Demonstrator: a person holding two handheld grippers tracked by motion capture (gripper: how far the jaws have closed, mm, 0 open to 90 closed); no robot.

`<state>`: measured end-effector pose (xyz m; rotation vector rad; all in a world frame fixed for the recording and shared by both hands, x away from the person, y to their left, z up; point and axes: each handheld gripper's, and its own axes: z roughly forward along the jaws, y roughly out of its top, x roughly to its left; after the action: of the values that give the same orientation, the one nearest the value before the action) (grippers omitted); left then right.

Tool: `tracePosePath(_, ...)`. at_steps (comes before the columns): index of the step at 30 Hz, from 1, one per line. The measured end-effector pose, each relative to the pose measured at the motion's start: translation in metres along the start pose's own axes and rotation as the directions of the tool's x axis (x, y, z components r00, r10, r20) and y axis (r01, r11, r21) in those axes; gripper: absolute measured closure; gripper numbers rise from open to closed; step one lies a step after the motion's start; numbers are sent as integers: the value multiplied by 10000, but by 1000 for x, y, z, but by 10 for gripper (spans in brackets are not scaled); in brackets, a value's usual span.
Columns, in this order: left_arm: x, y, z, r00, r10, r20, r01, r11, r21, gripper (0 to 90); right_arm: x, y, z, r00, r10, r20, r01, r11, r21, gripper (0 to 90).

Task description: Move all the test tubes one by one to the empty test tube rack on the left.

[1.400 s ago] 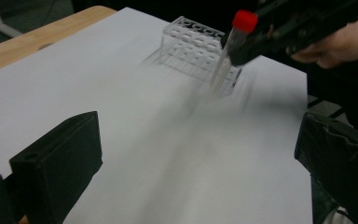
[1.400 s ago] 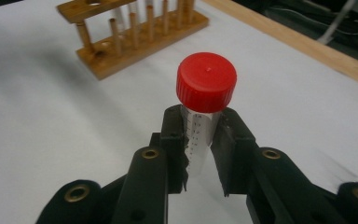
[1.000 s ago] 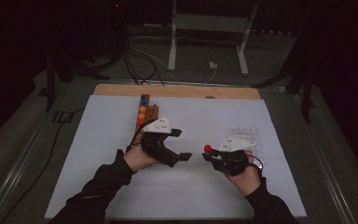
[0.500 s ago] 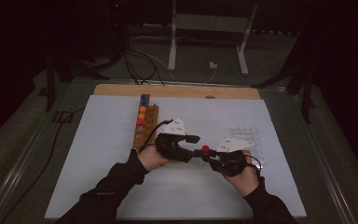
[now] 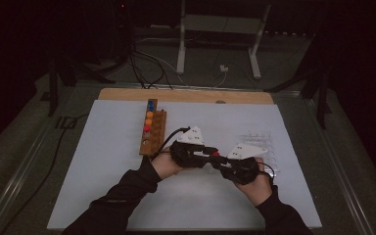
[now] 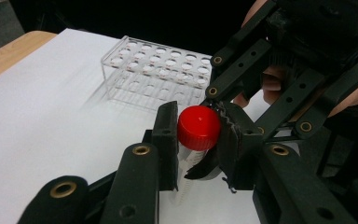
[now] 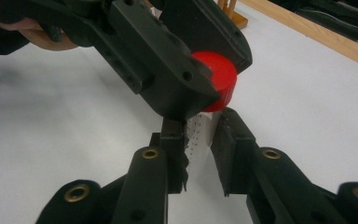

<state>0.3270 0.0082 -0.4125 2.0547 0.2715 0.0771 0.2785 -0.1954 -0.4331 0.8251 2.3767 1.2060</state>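
A clear graduated tube (image 7: 199, 133) with a red screw cap (image 6: 199, 127) stands upright between my two hands above the white mat. My right gripper (image 7: 200, 154) is shut on the tube's body just under the cap. My left gripper (image 6: 198, 140) comes in from the other side, and its jaws have just been closing, with the red cap (image 7: 221, 77) between them; the pads now press on its sides. In the high view both grippers meet at the cap (image 5: 215, 153), near the mat's middle.
A clear empty tube rack (image 6: 158, 70) lies behind the grippers, right of them in the high view (image 5: 262, 142). A wooden rack (image 5: 152, 132) with several coloured caps stands at the left. A wooden strip (image 5: 186, 95) borders the mat's far edge.
My left gripper has moved right to the right gripper and closed its jaws around the red cap. The right hand and the tube have stayed put.
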Motion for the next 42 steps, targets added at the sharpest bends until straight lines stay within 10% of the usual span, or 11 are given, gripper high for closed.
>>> tracePosePath(24,18,17,-82,9870,27,-1605,-89,9992,-380,715,-16,-7,-10,9892,1277,722,-1241,9908,-532,9)
tracePosePath(42,31,-12,-157,9411,-644,-3320,512,9975,-486,715,-19,-7,-17,9884,1440,488,-1399,9870,-786,0)
